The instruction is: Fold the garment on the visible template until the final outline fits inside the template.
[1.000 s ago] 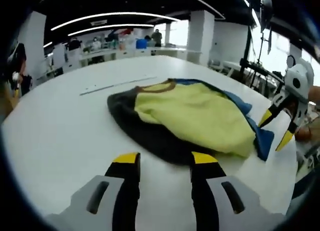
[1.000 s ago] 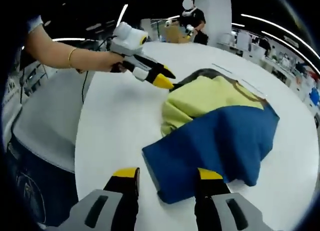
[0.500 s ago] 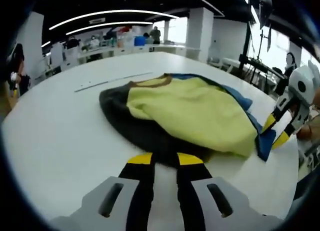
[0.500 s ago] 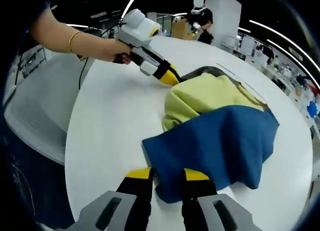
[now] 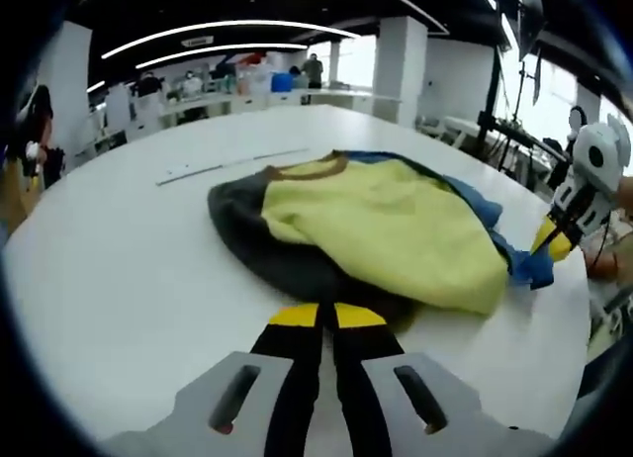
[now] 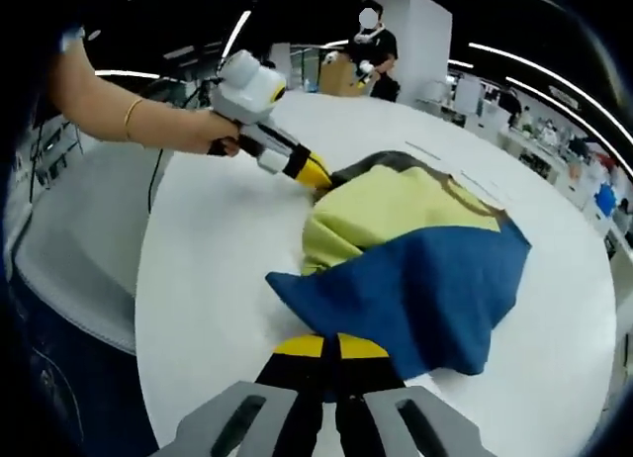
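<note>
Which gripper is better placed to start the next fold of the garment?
Probably the right gripper. It looks shut on the blue corner of the garment, a free flap to carry over the yellow part. The left gripper grips the dark edge underneath.

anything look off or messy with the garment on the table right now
The garment lies bunched in a rumpled heap on the white table, not flat: yellow, blue and dark layers overlap unevenly. Both tools are shut on its edges. No damage shows.
</note>
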`<state>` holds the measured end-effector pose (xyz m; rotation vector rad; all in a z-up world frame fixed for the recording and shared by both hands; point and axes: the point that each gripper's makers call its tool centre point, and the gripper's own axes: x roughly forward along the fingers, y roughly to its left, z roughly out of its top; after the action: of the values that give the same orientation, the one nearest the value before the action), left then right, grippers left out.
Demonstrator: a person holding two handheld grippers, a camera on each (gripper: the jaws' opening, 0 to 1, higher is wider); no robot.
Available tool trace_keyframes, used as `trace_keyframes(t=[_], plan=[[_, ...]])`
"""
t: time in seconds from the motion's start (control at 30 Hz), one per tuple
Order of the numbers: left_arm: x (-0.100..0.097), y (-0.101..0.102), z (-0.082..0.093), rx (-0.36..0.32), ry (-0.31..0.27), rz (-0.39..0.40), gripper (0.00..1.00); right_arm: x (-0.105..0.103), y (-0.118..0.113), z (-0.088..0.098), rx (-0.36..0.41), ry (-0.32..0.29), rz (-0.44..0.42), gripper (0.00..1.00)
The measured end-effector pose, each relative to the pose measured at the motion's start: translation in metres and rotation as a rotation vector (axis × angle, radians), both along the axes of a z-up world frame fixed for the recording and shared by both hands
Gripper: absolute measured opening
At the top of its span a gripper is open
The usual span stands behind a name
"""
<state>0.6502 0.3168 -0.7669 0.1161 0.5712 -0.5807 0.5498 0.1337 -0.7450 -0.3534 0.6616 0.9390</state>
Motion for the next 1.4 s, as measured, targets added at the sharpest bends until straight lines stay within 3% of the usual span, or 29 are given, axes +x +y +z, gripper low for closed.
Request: trace_keyframes(t=[0.27, 0.6, 0.93, 1.1, 1.4], plan=[[0.000, 0.011, 0.013, -0.001, -0.021, 0.012, 0.01, 0.039, -0.040, 0.045, 0.083, -0.110, -0.174, 0.00], [0.001, 0.036, 0.025, 0.017, -0.049, 0.058, 0.01, 0.074, -0.103, 0.065, 0.061, -0.179, -0.379, 0.00], [0.003, 0.065, 0.027, 0.032, -0.045, 0.119, 0.01, 0.090, -0.158, 0.064, 0.001, -0.202, -0.556, 0.00], [0.004, 0.075, 0.026, 0.039, -0.044, 0.141, 0.01, 0.092, -0.176, 0.062, 0.011, -0.195, -0.620, 0.00], [0.008, 0.097, 0.021, 0.062, -0.030, 0.180, 0.00, 0.087, -0.216, 0.044, -0.030, -0.169, -0.771, 0.00]])
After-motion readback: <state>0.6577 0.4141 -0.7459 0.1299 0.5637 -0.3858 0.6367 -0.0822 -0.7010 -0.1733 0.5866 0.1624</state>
